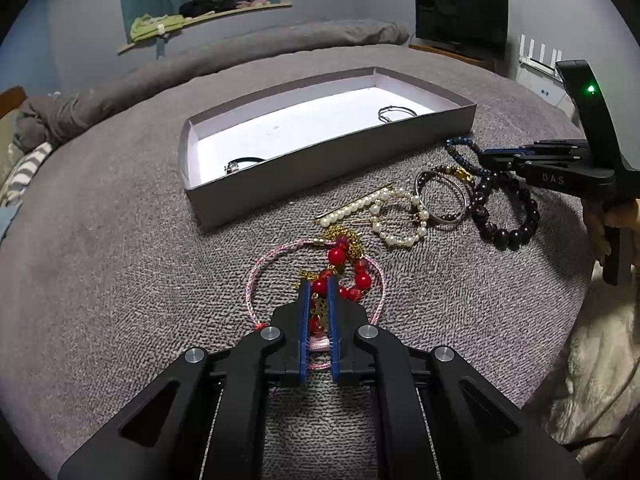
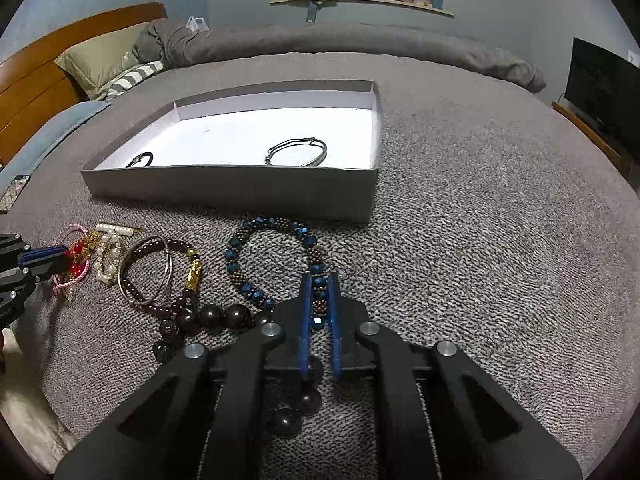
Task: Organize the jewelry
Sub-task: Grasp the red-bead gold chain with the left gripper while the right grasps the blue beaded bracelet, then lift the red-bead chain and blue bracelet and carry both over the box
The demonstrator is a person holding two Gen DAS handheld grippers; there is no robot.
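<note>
Left wrist view: the left claw is clenched on the red bead bracelet, its blue pads pressed against the beads and a gold chain, with a pink cord bracelet looped around them on the grey bed blanket. Just beyond lie a pearl hair clip, a pearl bracelet, a silver bangle and a dark bead bracelet. The grey box sits farther back on the bed, holding a thin wire bangle near its right end and a black band at its near left corner.

Right wrist view: the right claw is clenched on the blue bead bracelet, gripping the near right part of the loop, which lies on the blanket just in front of the box's near wall. To its left lie a garnet bracelet with a gold charm and large dark beads.
</note>
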